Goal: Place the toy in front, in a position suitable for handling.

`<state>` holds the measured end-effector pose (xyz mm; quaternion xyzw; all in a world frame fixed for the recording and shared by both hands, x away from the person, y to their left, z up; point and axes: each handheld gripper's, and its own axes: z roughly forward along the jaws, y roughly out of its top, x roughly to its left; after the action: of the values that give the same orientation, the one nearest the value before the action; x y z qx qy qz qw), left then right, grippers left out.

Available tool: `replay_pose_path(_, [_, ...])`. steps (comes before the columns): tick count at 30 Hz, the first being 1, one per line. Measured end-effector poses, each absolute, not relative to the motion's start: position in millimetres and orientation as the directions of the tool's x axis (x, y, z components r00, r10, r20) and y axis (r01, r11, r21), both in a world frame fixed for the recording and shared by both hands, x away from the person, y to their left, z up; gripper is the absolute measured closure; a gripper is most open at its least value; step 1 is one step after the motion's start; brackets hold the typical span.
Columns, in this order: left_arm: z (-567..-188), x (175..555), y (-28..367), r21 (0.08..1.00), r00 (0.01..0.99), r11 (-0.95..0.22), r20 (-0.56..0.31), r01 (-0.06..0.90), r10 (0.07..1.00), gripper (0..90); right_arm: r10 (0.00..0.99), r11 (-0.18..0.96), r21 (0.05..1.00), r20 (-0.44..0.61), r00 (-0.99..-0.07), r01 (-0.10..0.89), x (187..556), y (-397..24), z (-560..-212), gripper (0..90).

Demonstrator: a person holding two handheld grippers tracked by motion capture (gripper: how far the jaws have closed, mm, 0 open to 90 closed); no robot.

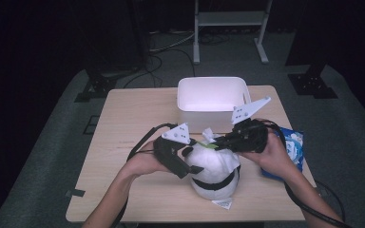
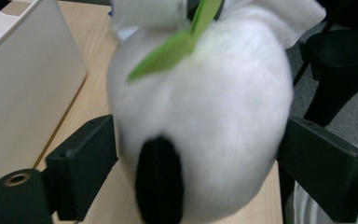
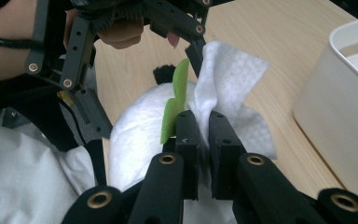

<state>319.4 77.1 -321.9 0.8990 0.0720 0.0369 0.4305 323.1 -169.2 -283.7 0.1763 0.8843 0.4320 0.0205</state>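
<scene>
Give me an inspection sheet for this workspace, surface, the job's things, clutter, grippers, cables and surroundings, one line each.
Surface: light wooden table, bare at its left side.
Job's things: white plush toy with black patches and a green leaf lies near the front edge; a white cloth sits at its top.
Clutter: white bin at the far side; blue packet at the right edge.
Grippers: left gripper has its jaws either side of the toy's body; whether its pads press I cannot tell. Right gripper is shut on the white cloth beside the leaf.
Cables: black cables trail from both grippers.
Surroundings: grey floor, white frame behind the table, dark room.
</scene>
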Motion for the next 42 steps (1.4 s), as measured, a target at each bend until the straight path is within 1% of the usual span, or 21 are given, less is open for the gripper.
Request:
replay_pose_path(4, [-335.9, 324.2, 76.6, 0.794, 0.987, -0.595, -0.033, 0.121, 0.157, 9.1, 0.346, 0.526, 0.786, 0.152, -0.926, 0.326, 324.1, -184.8, -290.1, 83.7])
replay_pose_path(5, [-339.9, 325.4, 75.0, 0.799, 0.987, -0.586, -0.053, 0.133, 0.151, 9.3, 0.346, 0.516, 0.789, 0.163, -0.924, 0.332, 324.3, -188.0, -291.5, 83.7])
replay_pose_path(7, [-345.6, 326.5, 73.0, 0.819, 0.988, -0.557, -0.072, 0.135, 0.133, 15.4, 0.346, 0.510, 0.792, 0.169, -0.923, 0.336, 324.0, -192.6, -292.2, 83.6])
replay_pose_path(10, [-345.9, 326.4, 72.9, 0.840, 0.989, -0.527, -0.071, 0.129, 0.129, 25.6, 0.345, 0.493, 0.801, 0.178, -0.922, 0.339, 322.7, -199.4, -287.9, 83.7])
replay_pose_path(14, [-341.3, 324.7, 68.4, 0.837, 0.992, -0.538, -0.044, 0.102, 0.119, 30.0, 0.336, 0.501, 0.801, 0.167, -0.927, 0.326, 321.8, -196.9, -280.7, 83.7])
replay_pose_path(16, [-337.9, 323.0, 64.3, 0.828, 0.992, -0.552, -0.034, 0.096, 0.121, 30.5, 0.321, 0.516, 0.797, 0.160, -0.934, 0.314, 321.3, -189.8, -277.0, 83.7])
replay_pose_path(17, [-336.0, 322.9, 63.5, 0.819, 0.993, -0.568, -0.020, 0.085, 0.120, 30.6, 0.323, 0.531, 0.789, 0.149, -0.935, 0.309, 320.4, -185.1, -275.4, 83.7])
replay_pose_path(19, [-334.2, 323.1, 64.5, 0.814, 0.992, -0.575, -0.020, 0.089, 0.126, 30.8, 0.327, 0.556, 0.778, 0.122, -0.937, 0.295, 320.5, -179.2, -273.2, 83.7])
replay_pose_path(29, [-334.9, 325.6, 68.4, 0.813, 0.991, -0.574, -0.035, 0.103, 0.128, 31.0, 0.327, 0.564, 0.777, 0.103, -0.939, 0.281, 324.5, -168.0, -267.5, 83.9])
replay_pose_path(33, [-335.2, 325.1, 65.8, 0.813, 0.991, -0.573, -0.036, 0.105, 0.130, 30.7, 0.311, 0.547, 0.794, 0.101, -0.945, 0.265, 322.9, -165.7, -261.0, 83.9])
replay_pose_path(36, [-335.8, 324.9, 63.8, 0.817, 0.990, -0.566, -0.039, 0.108, 0.133, 30.3, 0.295, 0.559, 0.790, 0.095, -0.951, 0.252, 321.0, -160.2, -258.4, 83.8])
replay_pose_path(39, [-335.8, 325.2, 64.3, 0.815, 0.991, -0.570, -0.035, 0.105, 0.132, 30.3, 0.293, 0.587, 0.769, 0.090, -0.952, 0.254, 321.4, -155.4, -261.9, 83.7])
replay_pose_path(42, [-337.3, 326.3, 64.6, 0.813, 0.988, -0.569, -0.047, 0.122, 0.146, 30.3, 0.301, 0.618, 0.737, 0.099, -0.948, 0.273, 324.8, -152.9, -272.3, 83.5])
